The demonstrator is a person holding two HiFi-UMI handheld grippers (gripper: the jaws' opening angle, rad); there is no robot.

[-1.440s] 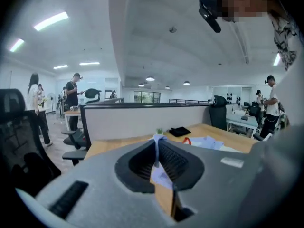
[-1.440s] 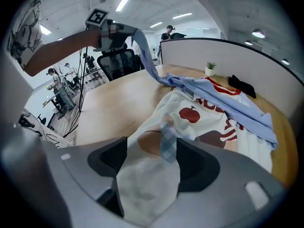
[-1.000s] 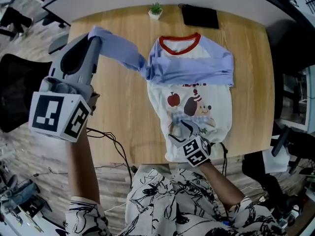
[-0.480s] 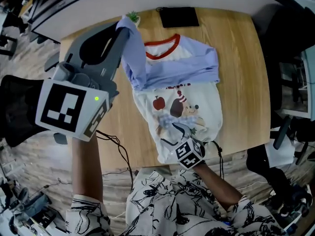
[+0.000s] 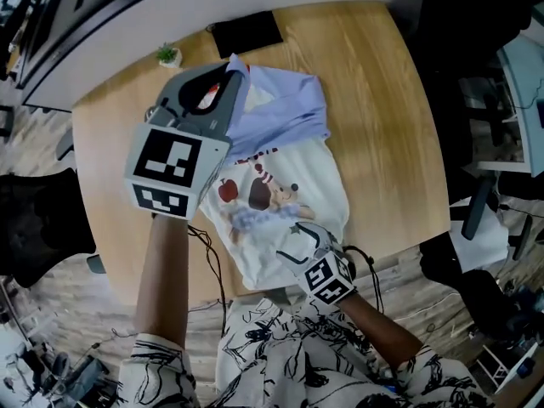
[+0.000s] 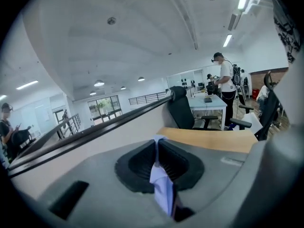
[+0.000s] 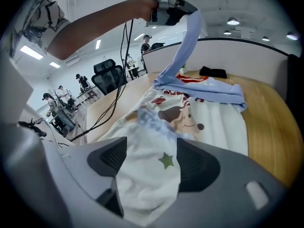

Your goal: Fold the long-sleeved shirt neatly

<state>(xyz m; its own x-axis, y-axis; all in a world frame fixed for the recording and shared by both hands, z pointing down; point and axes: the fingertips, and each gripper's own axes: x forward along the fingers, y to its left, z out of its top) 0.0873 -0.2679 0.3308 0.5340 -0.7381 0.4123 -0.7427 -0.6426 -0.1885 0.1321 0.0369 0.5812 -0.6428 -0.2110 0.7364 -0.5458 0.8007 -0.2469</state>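
Note:
The shirt [image 5: 289, 189] lies on the wooden table [image 5: 382, 126]; it has a white body with a cartoon print, lavender sleeves and a red collar. One lavender sleeve lies folded across the chest [image 5: 289, 117]. My left gripper [image 5: 231, 76] hovers over the collar area, shut on the other lavender sleeve [image 6: 162, 186]. That sleeve [image 7: 184, 46] hangs from it down to the shirt in the right gripper view. At the near edge my right gripper [image 5: 299, 238] is shut on a thick bunch of the white hem [image 7: 149, 175], which fills the gap between its jaws.
A small potted plant [image 5: 168, 55] and a flat black item [image 5: 246, 32] sit at the table's far edge. Black cables [image 5: 208, 253] trail over the near left edge. A dark office chair [image 5: 38, 223] stands left of the table.
My left gripper has swung right with the lavender sleeve, from beyond the shirt's left side to above the collar. The right gripper has shifted a little with the hem still in it.

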